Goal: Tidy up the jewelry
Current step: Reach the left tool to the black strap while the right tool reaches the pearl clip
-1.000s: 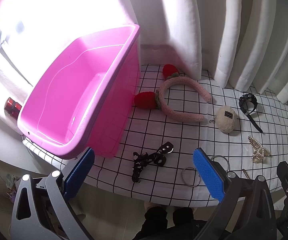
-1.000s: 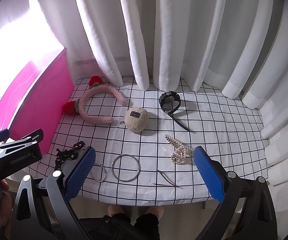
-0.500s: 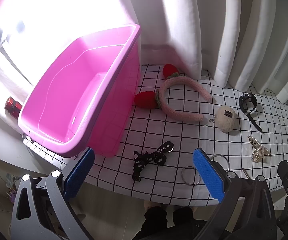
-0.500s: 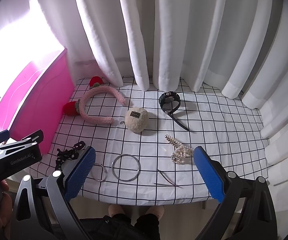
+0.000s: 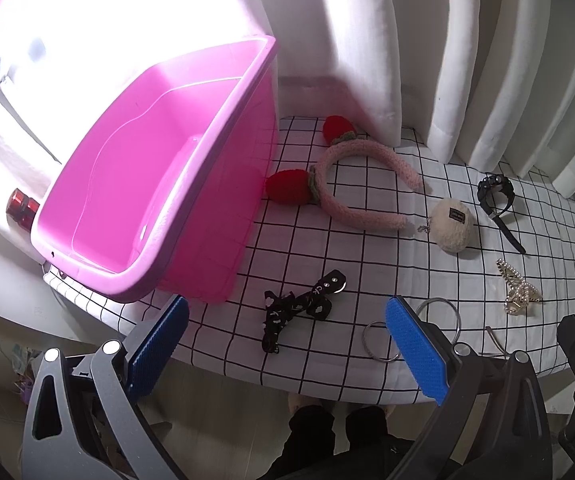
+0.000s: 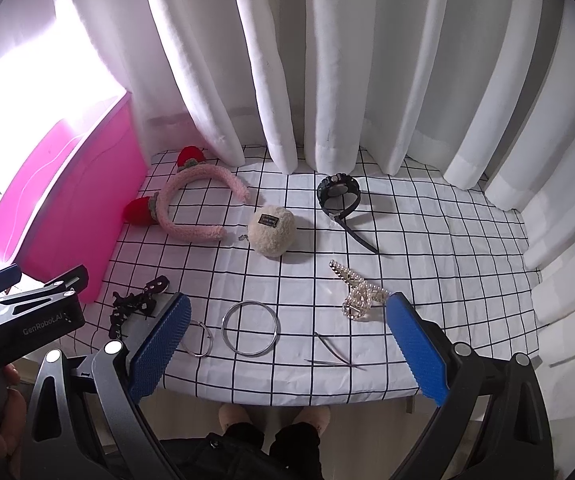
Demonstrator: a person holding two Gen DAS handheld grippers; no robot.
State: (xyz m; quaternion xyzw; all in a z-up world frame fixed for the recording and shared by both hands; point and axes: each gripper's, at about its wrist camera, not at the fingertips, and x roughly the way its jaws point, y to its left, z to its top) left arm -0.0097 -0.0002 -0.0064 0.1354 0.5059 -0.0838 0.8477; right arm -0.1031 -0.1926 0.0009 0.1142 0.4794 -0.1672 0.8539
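While both grippers hang back at the near edge of the table with nothing between their pads, the sorting looks not yet begun: the pink bin at the left stands empty, and every piece lies out on the checked cloth. The left gripper has its jaws spread wide, pointing toward the black strap, which lies near the bin's near corner. The right gripper is likewise released, and looks over the two rings lying side by side at the near edge, with a thin bent wire just to their right. The pearl clip sits right of the rings, the fuzzy ball is mid-table, the watch is farther back beside the curtain, and the headband with red strawberry ends lies far left, one end just beside the bin wall.

A first pick is likely next. The strap is nearest the left gripper and the bin, so it seems the natural start; it calls for lowering the jaws astride it, closing on a thick part, then lifting over the bin's rim. The rings lie flat and thin and would probably slip.
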